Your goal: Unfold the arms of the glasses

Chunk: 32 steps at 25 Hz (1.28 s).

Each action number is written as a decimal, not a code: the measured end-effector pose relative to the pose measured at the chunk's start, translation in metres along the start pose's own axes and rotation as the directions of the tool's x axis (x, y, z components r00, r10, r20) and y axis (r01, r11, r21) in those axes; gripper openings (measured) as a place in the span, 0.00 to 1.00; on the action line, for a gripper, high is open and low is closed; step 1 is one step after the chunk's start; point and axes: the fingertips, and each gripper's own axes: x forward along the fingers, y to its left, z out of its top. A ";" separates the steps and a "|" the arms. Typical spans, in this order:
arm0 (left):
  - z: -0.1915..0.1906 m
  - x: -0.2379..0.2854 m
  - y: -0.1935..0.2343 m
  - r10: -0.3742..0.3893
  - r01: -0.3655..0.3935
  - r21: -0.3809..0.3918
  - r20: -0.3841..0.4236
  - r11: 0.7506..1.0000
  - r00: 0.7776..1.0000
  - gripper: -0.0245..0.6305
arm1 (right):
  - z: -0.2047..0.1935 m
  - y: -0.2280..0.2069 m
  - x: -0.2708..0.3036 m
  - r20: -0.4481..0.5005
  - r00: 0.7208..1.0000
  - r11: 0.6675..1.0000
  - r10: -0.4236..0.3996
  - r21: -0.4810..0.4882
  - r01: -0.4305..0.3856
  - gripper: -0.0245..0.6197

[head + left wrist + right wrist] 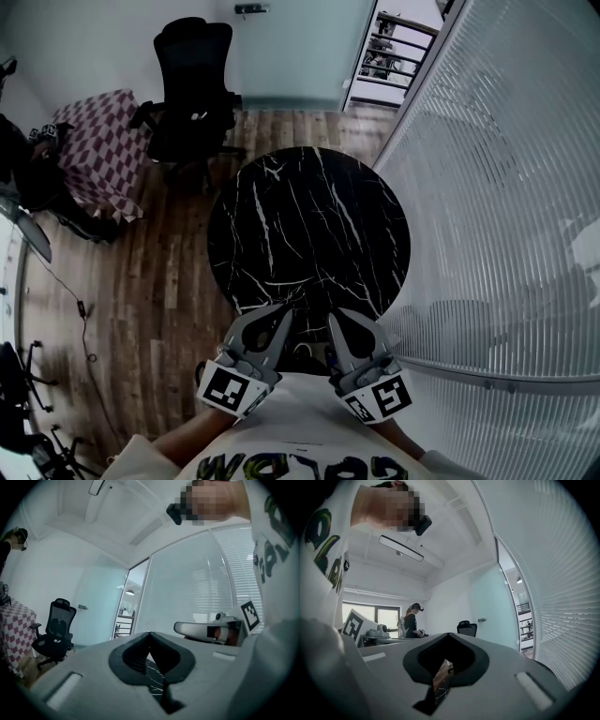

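No glasses can be made out in any view. In the head view my left gripper (279,317) and my right gripper (339,321) are held side by side close to my body, at the near edge of a round black marble table (309,225). Both point level toward the table. The left gripper (150,633) has its jaws pressed together with nothing between them, and the right gripper (449,633) is the same. A small dark shape (314,358) lies in the shadow between the two grippers; what it is cannot be told.
A black office chair (192,89) stands beyond the table on the wooden floor, with a checked-cloth table (98,150) to its left. A slatted glass wall (506,187) runs along the right side. Another person (411,620) stands far off by a window.
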 end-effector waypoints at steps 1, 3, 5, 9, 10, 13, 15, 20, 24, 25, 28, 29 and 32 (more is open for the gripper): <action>0.001 0.002 -0.001 0.005 -0.005 -0.002 0.002 1.000 1.000 0.04 | 0.001 -0.002 -0.001 0.000 1.000 1.000 0.003 -0.001 -0.003 0.04; 0.002 0.004 -0.004 0.011 -0.011 -0.001 -0.003 1.000 1.000 0.04 | 0.005 -0.005 -0.003 0.003 1.000 1.000 0.009 -0.006 -0.009 0.04; 0.004 0.007 -0.007 0.014 -0.014 0.005 -0.002 1.000 1.000 0.04 | 0.008 -0.007 -0.004 0.005 1.000 1.000 0.015 -0.013 -0.015 0.04; 0.004 0.012 -0.014 0.015 -0.015 0.015 0.000 1.000 1.000 0.04 | 0.009 -0.014 -0.008 0.000 1.000 1.000 0.018 -0.012 -0.018 0.04; 0.004 0.013 -0.014 0.017 -0.017 0.015 -0.001 1.000 1.000 0.04 | 0.009 -0.016 -0.008 0.000 1.000 1.000 0.019 -0.013 -0.019 0.04; 0.001 0.016 -0.014 0.024 -0.024 -0.001 -0.003 1.000 1.000 0.04 | 0.005 -0.019 -0.007 -0.010 1.000 1.000 0.023 -0.014 -0.023 0.04; -0.008 0.015 -0.015 0.026 -0.026 -0.015 -0.025 1.000 0.999 0.04 | -0.002 -0.018 -0.009 -0.027 0.999 1.000 0.024 -0.006 -0.024 0.04; -0.035 0.010 -0.016 0.017 -0.020 -0.028 -0.097 0.999 0.995 0.04 | -0.025 -0.017 -0.012 -0.083 0.996 0.999 0.026 0.028 -0.024 0.04; -0.050 0.013 -0.015 0.024 -0.029 -0.036 -0.135 0.999 0.991 0.04 | -0.045 -0.018 -0.013 -0.135 0.990 0.998 0.039 0.048 -0.032 0.04; -0.055 0.013 -0.015 0.025 -0.029 -0.024 -0.155 0.999 0.988 0.04 | -0.049 -0.019 -0.012 -0.148 0.988 0.998 0.041 0.047 -0.035 0.04; -0.070 0.018 -0.014 0.016 -0.011 0.025 -0.207 1.000 0.978 0.04 | -0.059 -0.024 -0.009 -0.178 0.983 0.999 0.047 0.033 -0.042 0.04; -0.074 0.020 -0.014 0.014 -0.007 0.033 -0.218 0.999 0.976 0.04 | -0.062 -0.026 -0.008 -0.186 0.981 0.999 0.050 0.026 -0.046 0.04; -0.088 0.025 -0.007 0.014 0.002 0.062 -0.253 0.998 0.967 0.04 | -0.078 -0.033 0.000 -0.215 0.974 0.998 0.068 0.013 -0.067 0.04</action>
